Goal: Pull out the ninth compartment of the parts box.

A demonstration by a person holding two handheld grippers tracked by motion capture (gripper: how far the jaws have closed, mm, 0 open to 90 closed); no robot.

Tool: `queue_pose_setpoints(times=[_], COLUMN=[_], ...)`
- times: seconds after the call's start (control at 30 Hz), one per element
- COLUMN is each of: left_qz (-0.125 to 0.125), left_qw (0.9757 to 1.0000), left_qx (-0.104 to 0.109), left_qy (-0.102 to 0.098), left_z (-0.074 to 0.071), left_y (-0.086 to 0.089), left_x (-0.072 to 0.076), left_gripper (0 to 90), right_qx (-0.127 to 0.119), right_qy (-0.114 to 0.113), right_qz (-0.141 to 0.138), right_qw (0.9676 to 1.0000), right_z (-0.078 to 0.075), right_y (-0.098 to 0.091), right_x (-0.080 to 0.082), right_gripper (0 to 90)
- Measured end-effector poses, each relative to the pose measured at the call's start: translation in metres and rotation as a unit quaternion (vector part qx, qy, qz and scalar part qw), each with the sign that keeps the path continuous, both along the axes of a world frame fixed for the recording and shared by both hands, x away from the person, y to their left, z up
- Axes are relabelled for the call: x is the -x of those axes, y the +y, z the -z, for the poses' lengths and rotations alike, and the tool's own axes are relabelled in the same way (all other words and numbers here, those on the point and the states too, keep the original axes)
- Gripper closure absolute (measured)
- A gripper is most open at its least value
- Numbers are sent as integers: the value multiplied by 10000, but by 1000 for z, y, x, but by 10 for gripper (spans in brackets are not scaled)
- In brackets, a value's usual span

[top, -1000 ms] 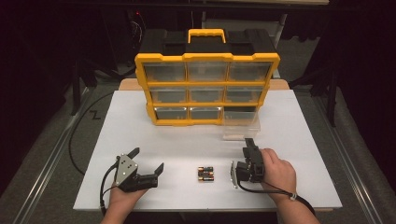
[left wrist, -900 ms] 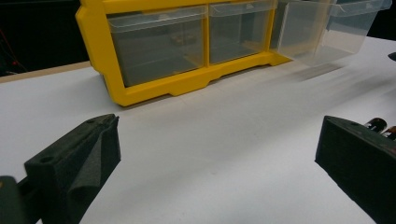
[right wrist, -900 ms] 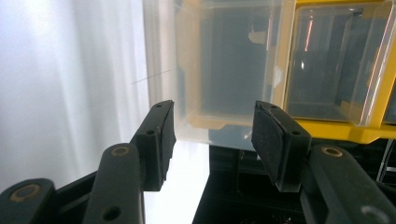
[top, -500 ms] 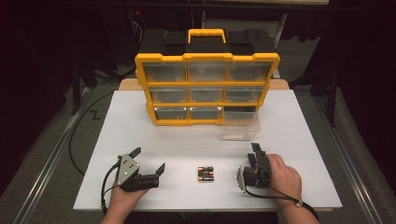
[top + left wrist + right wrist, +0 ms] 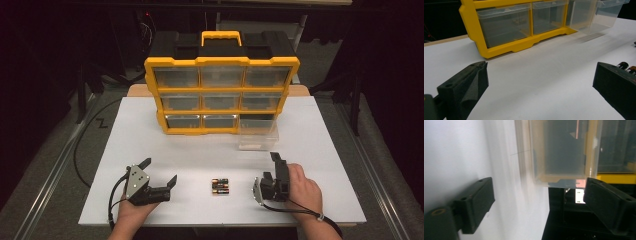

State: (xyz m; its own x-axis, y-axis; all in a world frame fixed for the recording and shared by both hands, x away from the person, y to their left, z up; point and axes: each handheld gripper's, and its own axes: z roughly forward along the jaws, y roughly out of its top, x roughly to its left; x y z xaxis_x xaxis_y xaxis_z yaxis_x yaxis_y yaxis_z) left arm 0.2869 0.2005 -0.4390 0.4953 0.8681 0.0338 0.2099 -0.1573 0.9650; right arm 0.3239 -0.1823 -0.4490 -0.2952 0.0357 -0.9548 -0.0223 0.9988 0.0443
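Note:
A few small batteries (image 5: 220, 186) lie together on the white table (image 5: 310, 130), between the two grippers. My left gripper (image 5: 160, 171) rests to their left, open, nothing between its fingers; in the left gripper view (image 5: 539, 82) the batteries (image 5: 627, 67) peek out behind its right jaw. My right gripper (image 5: 272, 167) lies turned on its side to the right of the batteries. Its jaws have just been opening and hold nothing. In the right gripper view (image 5: 539, 200) they point at a clear drawer (image 5: 559, 152).
A yellow organizer (image 5: 222, 90) with clear drawers stands at the back of the table. One clear drawer (image 5: 257, 134) is out on the table at the organizer's lower right corner. A black cable (image 5: 85, 145) curves along the table's left side.
The right gripper has shifted slightly right and toward the near edge, and its jaws now stand wider apart. The left gripper and the batteries have not moved.

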Motion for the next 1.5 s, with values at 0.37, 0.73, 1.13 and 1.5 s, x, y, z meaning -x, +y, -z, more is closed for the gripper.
queue_pose_setpoints(times=[0.37, 0.73, 1.13, 1.5], left_qz=[-31, -34, -52, -42], left_qw=[10000, 9999, 9999, 9998], left_qx=[-38, -66, 28, 20], left_qy=[4, 105, 147, 195], left_z=[0, 1, 1, 2], left_y=[-1, -1, 0, 0], left_x=[-1, -2, -2, -3], left_gripper=[5, 1, 6, 6], right_qx=[-62, -403, -1235, -2195], right_qy=[-179, -97, 192, 589], right_qz=[-131, -16, 255, 491], right_qw=[9997, 9991, 9918, 9726], right_z=[-3, -4, -7, -12], right_y=[1, -2, -8, -10], right_x=[1, -1, -6, -9], right_gripper=[11, 11, 11, 11])
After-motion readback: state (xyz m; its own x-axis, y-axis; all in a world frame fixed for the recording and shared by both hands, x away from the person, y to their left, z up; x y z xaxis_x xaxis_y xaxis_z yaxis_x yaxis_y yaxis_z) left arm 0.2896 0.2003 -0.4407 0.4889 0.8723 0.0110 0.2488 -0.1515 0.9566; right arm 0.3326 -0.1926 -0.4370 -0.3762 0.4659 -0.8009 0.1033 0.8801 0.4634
